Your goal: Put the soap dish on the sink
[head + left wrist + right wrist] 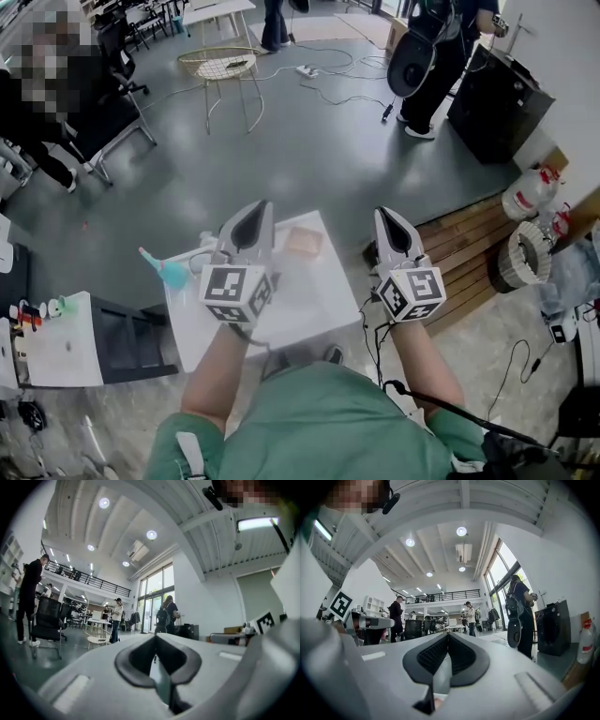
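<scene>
The soap dish (pixel 304 242), a small tan square, lies near the far edge of the white countertop (pixel 317 298) in the head view. My left gripper (pixel 254 212) is held above the counter just left of the dish, jaws shut with nothing between them (pixel 156 641). To the right of the counter, over its edge, my right gripper (pixel 391 218) is also raised, and its ribbed pads (pixel 433 654) meet with nothing held. Both gripper views look level across the hall, and the dish does not show in either.
A teal brush (pixel 170 273) and a white fitting (pixel 202 247) sit at the counter's left edge. A white shelf with small bottles (pixel 52 342) stands lower left. Right of the counter are a wooden pallet (pixel 473 246), white jugs (pixel 531 193) and floor cables. People, a wire stool (pixel 223 66) and a black cabinet (pixel 494 98) stand farther off.
</scene>
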Tool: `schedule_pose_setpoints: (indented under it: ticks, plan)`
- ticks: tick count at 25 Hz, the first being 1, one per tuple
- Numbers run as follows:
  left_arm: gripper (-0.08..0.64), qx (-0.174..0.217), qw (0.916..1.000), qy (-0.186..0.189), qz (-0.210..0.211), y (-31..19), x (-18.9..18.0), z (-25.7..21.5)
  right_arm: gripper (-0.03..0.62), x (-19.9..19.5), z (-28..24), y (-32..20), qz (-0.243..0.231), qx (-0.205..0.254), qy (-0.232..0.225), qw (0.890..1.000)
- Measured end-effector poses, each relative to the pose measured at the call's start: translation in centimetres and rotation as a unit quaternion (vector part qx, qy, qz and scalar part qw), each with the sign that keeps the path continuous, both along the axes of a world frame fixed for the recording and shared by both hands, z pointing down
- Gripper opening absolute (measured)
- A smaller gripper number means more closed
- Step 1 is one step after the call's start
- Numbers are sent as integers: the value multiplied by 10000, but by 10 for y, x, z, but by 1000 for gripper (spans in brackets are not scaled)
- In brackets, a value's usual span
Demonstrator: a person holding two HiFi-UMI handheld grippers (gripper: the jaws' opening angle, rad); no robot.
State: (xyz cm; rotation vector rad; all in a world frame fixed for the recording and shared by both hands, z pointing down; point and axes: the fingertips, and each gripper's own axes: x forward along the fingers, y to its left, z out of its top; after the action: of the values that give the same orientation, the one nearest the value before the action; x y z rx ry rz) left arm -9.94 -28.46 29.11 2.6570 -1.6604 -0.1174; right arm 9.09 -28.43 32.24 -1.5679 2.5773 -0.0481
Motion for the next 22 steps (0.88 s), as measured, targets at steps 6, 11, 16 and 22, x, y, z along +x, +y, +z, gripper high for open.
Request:
schedule_pose_setpoints:
  ticks: [6, 11, 16, 22]
  plan:
    - [-2, -4, 10000, -33, 20, 6, 5, -2, 2, 1, -4, 6, -31, 37, 53, 10000]
    - [-2, -27, 10000, -56, 3, 4, 8, 2, 2, 5, -3, 6, -52, 19, -8, 10000]
    - [-3, -47, 9999, -98, 4, 0, 9, 7, 2, 5, 0, 3, -71, 11, 19, 10000]
    - [-2, -39, 9998, -215, -10, -3, 8, 8, 2, 0, 0, 0, -121, 20, 37, 9999]
